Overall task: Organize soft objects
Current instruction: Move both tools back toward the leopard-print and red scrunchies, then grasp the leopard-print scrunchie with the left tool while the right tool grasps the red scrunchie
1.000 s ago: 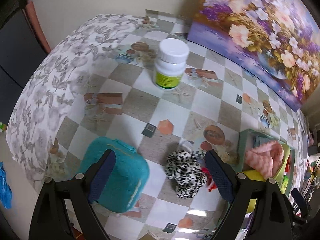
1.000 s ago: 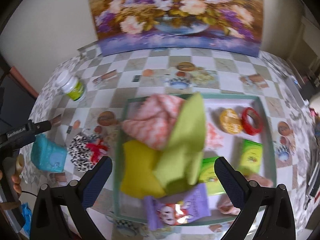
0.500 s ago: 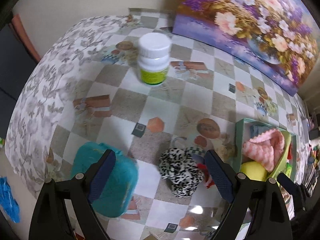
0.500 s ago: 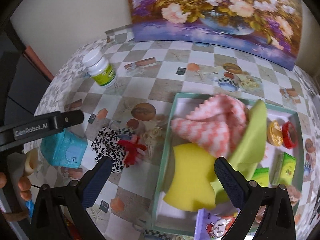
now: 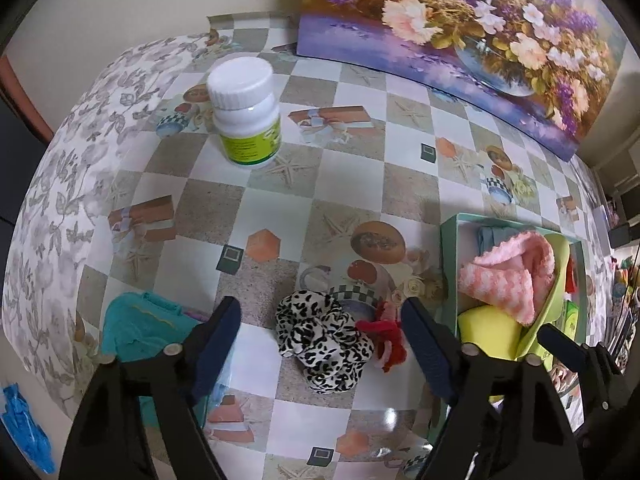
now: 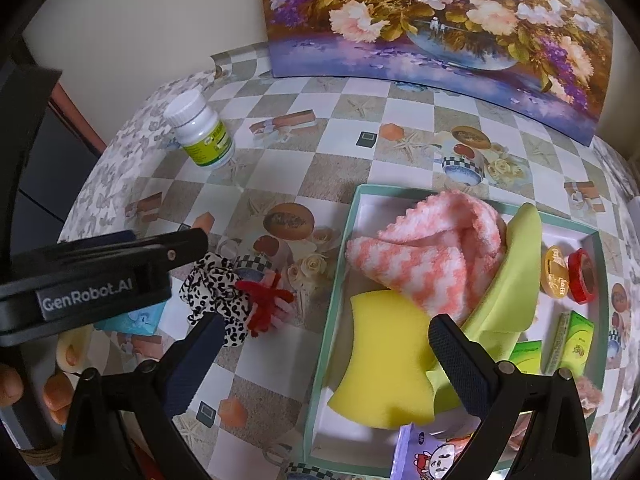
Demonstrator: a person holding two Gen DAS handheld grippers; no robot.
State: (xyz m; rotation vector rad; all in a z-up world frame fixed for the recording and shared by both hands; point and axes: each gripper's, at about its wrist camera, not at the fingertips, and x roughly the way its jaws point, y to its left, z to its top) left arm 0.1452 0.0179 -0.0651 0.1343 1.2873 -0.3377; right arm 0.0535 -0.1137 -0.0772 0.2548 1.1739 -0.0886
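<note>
A leopard-print scrunchie (image 5: 322, 338) with a red and pink soft piece (image 5: 382, 334) beside it lies on the checkered tablecloth. My left gripper (image 5: 320, 322) is open, its fingers on either side of the scrunchie and above it. A teal soft pouch (image 5: 140, 326) lies to its left. A teal-rimmed tray (image 6: 352, 200) holds a pink-and-white cloth (image 6: 432, 252), a yellow sponge (image 6: 384, 360) and a light green cloth (image 6: 508, 296). My right gripper (image 6: 324, 340) is open and empty over the tray's left edge. The scrunchie (image 6: 212, 288) shows left of it.
A white pill bottle with a green label (image 5: 244, 112) stands at the back left. A flower painting (image 5: 460, 28) leans on the wall. The tray also holds a yellow tin (image 6: 556, 272), a red ring (image 6: 582, 276), green boxes (image 6: 572, 340) and a purple packet (image 6: 424, 456).
My left gripper has moved right and forward, from over the teal pouch to around the scrunchie. My right gripper has moved left, from over the tray's middle to its left edge.
</note>
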